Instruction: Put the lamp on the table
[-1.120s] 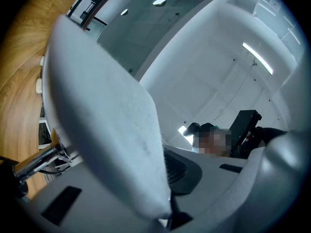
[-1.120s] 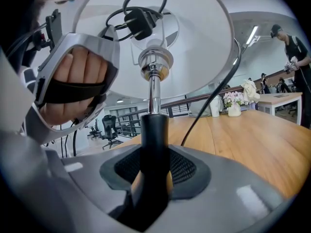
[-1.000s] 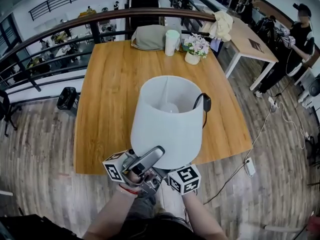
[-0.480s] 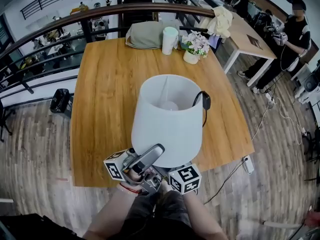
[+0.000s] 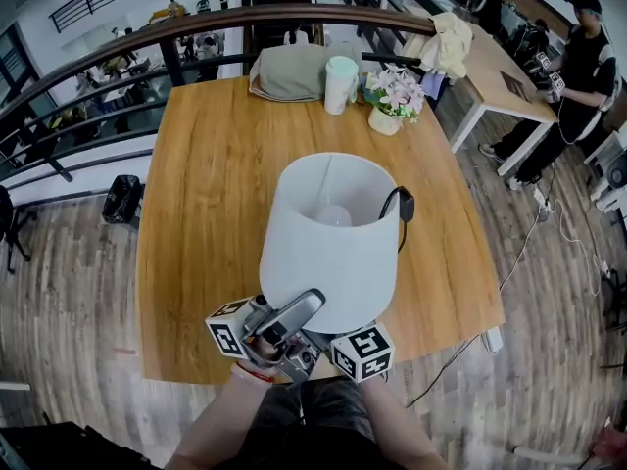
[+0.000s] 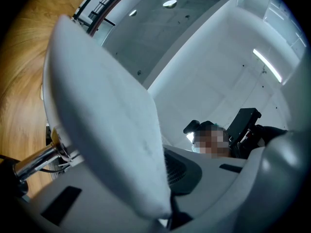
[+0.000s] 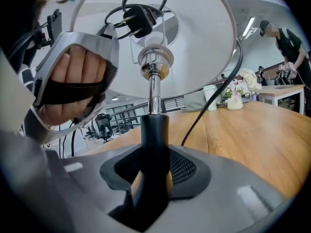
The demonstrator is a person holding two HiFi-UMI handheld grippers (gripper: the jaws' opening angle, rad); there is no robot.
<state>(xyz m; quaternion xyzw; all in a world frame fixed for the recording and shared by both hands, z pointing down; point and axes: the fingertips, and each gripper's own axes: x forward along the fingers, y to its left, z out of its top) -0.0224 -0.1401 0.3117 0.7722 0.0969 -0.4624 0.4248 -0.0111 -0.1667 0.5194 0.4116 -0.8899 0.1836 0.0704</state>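
The lamp has a white drum shade [image 5: 333, 238] and hangs over the near part of the wooden table [image 5: 216, 194]. Its base is hidden under the shade in the head view. My left gripper [image 5: 279, 323] is shut on the shade's lower rim [image 6: 107, 130], which fills the left gripper view between the jaws [image 6: 167, 212]. My right gripper [image 5: 358, 351] is shut on the lamp's black stem [image 7: 154, 144] below the chrome rod [image 7: 154, 93], jaws [image 7: 150, 198] tight on it. The black cord [image 7: 218, 81] loops down, and its plug [image 7: 138, 18] is tucked inside the shade.
At the table's far edge lie a folded grey-green cloth [image 5: 289, 71], a white cup [image 5: 339, 84] and a small vase of flowers [image 5: 392, 101]. A dark railing [image 5: 147, 42] runs behind. A person [image 5: 578, 57] stands at the right by another table [image 5: 500, 67].
The lamp and both grippers have come a little farther over the table's near edge. Both grips look the same.
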